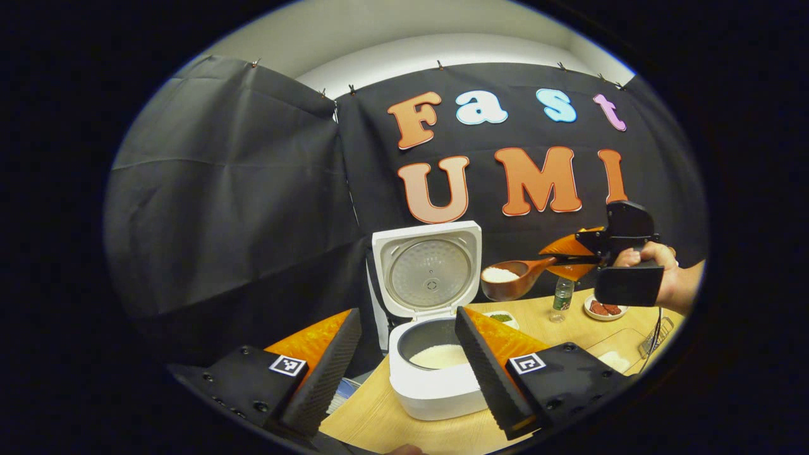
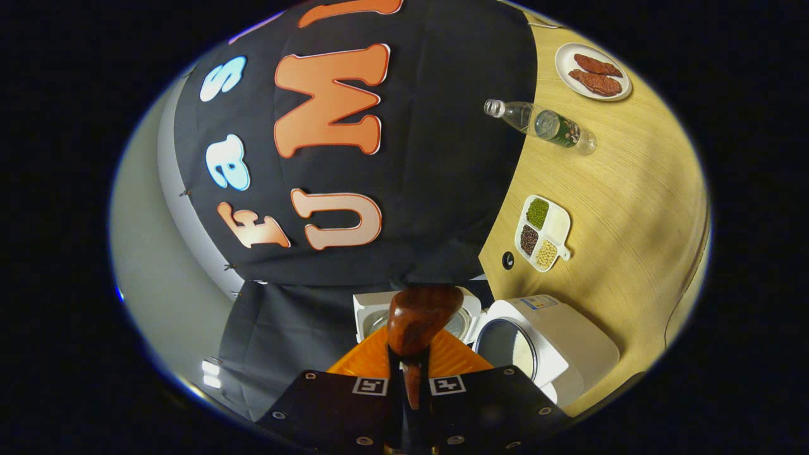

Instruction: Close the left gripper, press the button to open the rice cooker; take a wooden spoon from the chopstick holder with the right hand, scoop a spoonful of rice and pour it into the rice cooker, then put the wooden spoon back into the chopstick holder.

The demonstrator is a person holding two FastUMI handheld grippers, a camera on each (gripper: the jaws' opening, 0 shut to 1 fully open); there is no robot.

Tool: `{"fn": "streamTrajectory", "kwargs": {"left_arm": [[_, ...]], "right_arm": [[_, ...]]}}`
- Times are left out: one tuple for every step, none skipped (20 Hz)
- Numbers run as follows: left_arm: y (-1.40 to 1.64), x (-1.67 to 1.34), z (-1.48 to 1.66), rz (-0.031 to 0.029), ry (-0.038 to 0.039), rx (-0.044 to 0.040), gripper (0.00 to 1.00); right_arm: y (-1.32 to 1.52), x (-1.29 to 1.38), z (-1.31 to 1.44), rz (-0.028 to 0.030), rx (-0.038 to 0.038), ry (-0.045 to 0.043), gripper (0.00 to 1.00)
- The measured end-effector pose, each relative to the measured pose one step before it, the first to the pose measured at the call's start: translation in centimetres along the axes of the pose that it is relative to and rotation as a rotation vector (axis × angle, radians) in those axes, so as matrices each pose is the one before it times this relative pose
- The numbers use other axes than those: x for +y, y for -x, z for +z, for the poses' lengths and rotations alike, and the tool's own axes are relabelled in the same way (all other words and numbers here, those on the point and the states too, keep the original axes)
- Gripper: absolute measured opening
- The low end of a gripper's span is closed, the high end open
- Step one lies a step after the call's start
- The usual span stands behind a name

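At the left of the left gripper view, my left gripper [image 1: 404, 354] hangs idle with its fingers spread wide apart and nothing between them, looking out over the rice cooker [image 1: 436, 379]. Its lid [image 1: 428, 268] stands up and open, so I judge the button press done, and pale rice already lies in the inner pot [image 1: 439, 355]. Moving right, the wooden spoon [image 1: 512, 278] hovers in the air beside the raised lid, bowl up and roughly level, carrying a small heap of rice [image 1: 499, 274]. Farther right, my right gripper [image 1: 578, 256] is clamped on the spoon's handle, with my hand [image 1: 657, 272] behind it. In the right gripper view the handle runs straight between both fingers of my right gripper [image 2: 411, 373] and the spoon [image 2: 420, 316] juts forward, the cooker [image 2: 550, 347] off to its right on the wooden table [image 2: 632, 189]. I expect the spoon to be light and stiff, its smooth wood a bit slick, and the loose grains will slide off at any tilt. Holding it well down the handle keeps the bowl free, so I should roll it slowly over the pot.
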State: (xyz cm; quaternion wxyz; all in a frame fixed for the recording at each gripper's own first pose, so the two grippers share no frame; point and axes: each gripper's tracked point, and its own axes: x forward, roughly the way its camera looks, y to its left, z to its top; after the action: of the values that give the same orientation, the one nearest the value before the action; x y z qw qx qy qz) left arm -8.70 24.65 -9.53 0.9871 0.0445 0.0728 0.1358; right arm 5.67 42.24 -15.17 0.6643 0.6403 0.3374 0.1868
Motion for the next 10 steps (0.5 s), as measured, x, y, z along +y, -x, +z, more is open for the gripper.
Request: {"fn": "streamTrajectory", "kwargs": {"left_arm": [[-0.078,0.086,-1.319,-0.02327,0.04468,0.03983,1.0],[-0.096,0.565,-0.642,-0.00573,0.03634,0.02013,1.0],[-0.224,1.187,-0.328,0.00956,0.01733,0.01122,1.0],[-0.18,1.17,-0.085,0.01749,0.00277,0.00473,1.0],[-0.099,1.138,-0.071,0.01929,-0.00079,0.00183,1.0],[-0.206,0.962,0.074,0.0177,-0.0002,-0.00071,1.0],[-0.159,0.916,-0.149,0.01735,-0.00022,-0.00107,0.99],[-0.268,0.744,-0.055,0.01233,0.00078,0.00135,1.0],[-0.301,0.719,-0.183,0.01069,0.00218,0.00261,1.0],[-0.161,0.382,-0.045,0.00419,0.00282,0.00253,0.99]], "right_arm": [[-0.749,0.049,-0.645,-0.01192,0.00221,0.02475,0.1],[-0.658,-0.063,-0.575,-0.01783,-0.00197,0.02711,0.1],[-0.808,-0.272,-0.485,-0.02302,-0.00056,0.0357,0.1],[-0.6,-0.233,-0.315,-0.02225,-0.00462,0.04245,0.1],[-0.645,-0.372,-0.352,-0.02036,-0.00853,0.04336,0.1],[-0.603,-0.119,-0.344,-0.02459,-0.00799,0.04103,0.1],[-0.658,-0.033,-0.265,-0.01643,-0.0053,0.04629,0.1],[-0.463,0.003,-0.176,-0.01771,-0.00673,0.05039,0.1],[-0.548,0.243,-0.106,-0.01256,-0.0068,0.05428,0.1],[-0.489,0.308,-0.101,-0.01142,-0.00804,0.05755,0.1]]}}
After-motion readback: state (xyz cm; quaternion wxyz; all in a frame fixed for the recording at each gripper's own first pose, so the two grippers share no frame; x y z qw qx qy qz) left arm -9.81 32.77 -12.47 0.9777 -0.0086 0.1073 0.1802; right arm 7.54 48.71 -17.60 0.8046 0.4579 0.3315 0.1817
